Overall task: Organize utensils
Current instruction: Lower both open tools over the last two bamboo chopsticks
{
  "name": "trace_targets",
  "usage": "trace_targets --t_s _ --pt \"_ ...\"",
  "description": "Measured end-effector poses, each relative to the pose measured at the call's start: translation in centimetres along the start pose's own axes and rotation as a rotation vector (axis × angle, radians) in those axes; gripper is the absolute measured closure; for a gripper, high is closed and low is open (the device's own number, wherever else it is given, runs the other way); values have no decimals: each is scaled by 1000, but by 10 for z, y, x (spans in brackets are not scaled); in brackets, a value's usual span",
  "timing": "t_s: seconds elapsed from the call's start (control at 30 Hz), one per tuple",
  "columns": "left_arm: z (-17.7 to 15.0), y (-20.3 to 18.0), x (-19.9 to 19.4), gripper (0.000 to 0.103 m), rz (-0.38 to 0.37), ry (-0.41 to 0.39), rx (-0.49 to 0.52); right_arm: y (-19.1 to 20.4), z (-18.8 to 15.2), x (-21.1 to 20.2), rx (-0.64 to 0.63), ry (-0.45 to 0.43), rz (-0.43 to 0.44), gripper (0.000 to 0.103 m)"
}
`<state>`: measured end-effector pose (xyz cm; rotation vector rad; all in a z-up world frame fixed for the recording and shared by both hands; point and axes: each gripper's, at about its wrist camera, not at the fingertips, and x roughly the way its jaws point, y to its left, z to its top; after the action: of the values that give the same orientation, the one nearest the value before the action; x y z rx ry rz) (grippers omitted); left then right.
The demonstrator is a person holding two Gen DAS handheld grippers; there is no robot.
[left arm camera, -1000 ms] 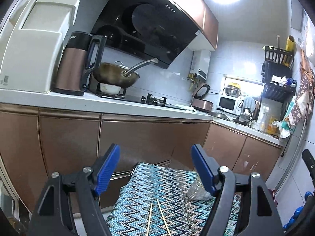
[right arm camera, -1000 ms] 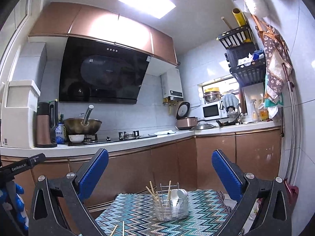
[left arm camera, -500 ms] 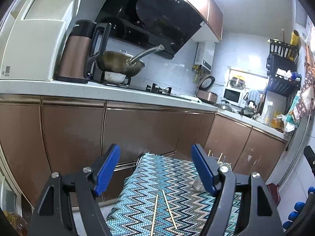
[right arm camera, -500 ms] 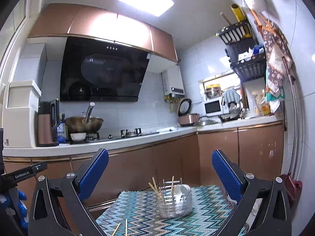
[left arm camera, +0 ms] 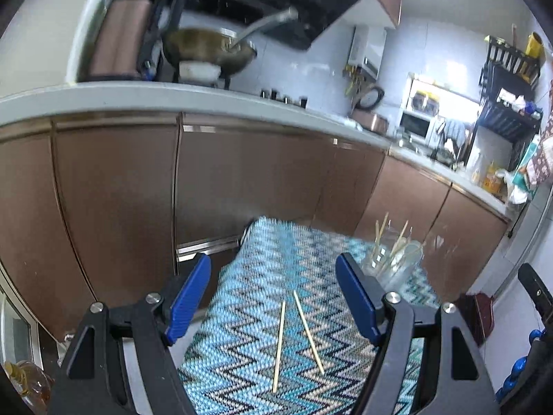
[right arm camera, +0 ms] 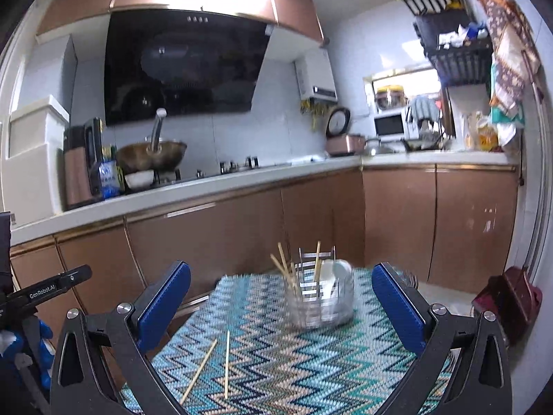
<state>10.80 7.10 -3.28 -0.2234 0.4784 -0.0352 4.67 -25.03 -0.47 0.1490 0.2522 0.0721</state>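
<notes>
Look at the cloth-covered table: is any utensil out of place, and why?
Yes. Two chopsticks lie loose and splayed on the zigzag cloth, while the others stand in the clear holder behind them.

The right gripper with blue-padded black fingers stands wide open and empty above a table under a blue-and-tan zigzag woven cloth. Two loose wooden chopsticks lie side by side on the cloth. Beyond them stands a clear glass jar holding chopsticks and a white spoon.
</notes>
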Motion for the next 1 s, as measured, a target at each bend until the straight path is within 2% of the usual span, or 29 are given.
trace_targets --t_s 0.27,0.37,0.43,0.57,0.7,0.83,1.0 --pt "-20 -2 61 30 2 152 40 3 -29 48 -43 167 26 3" --pt "-29 -1 92 30 -18 237 41 5 -44 68 -59 241 41 10" --pt "-37 -2 118 31 -55 312 41 5 -54 83 -62 296 56 19" --pt "-51 -5 161 45 -105 449 53 6 -70 111 -74 392 94 29" --pt "-67 -9 198 52 -127 564 70 7 -87 139 -84 478 127 38" --pt "-76 -13 226 67 -165 646 73 7 -98 169 -98 545 154 45" --pt "-81 -18 255 77 -175 707 100 13 -109 203 -124 606 194 48"
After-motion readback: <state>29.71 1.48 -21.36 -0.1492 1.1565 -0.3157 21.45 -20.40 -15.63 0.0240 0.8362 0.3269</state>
